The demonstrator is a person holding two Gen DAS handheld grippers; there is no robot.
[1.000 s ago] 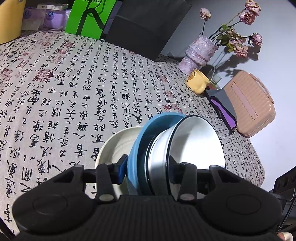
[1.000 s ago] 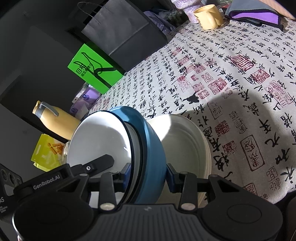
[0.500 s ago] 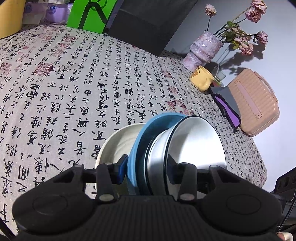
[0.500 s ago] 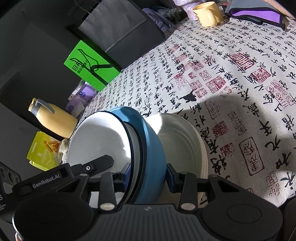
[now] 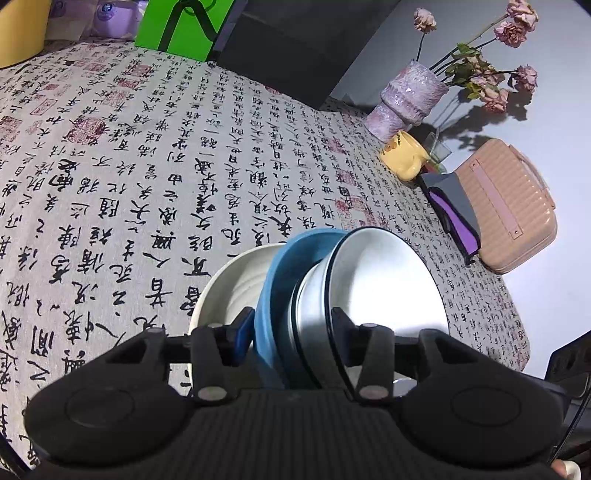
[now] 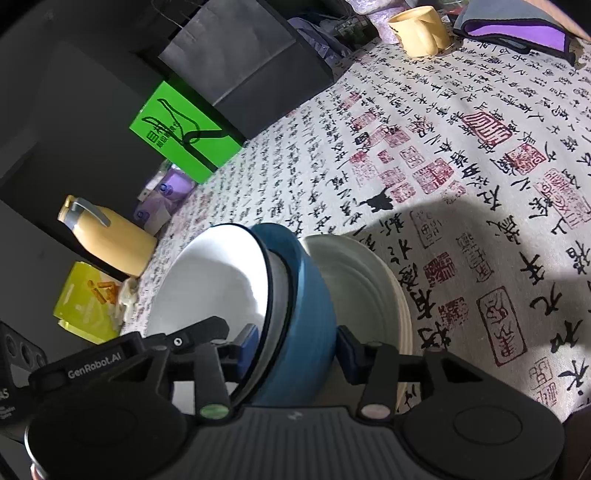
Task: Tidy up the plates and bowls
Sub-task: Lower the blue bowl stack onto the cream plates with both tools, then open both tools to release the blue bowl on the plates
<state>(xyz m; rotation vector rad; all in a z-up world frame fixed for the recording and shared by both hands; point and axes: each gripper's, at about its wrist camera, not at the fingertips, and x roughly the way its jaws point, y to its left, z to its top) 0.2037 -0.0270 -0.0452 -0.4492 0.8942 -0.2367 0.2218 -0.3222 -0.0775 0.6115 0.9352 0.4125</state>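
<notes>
At lower centre, the left gripper (image 5: pixel 290 330) clamped the nested bowls (image 5: pixel 373 284) over the plate (image 5: pixel 229 291); the right gripper (image 6: pixel 295 345) had just been opening around them, so they might tip

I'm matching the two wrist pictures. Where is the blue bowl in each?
Left wrist: blue bowl at lower centre, cream plate on its left.
Right wrist: blue bowl at lower centre, cream plate on its right.
Shared landmark: green bag.

"GenRobot.AI" on left gripper (image 6: pixel 207 336)
</notes>
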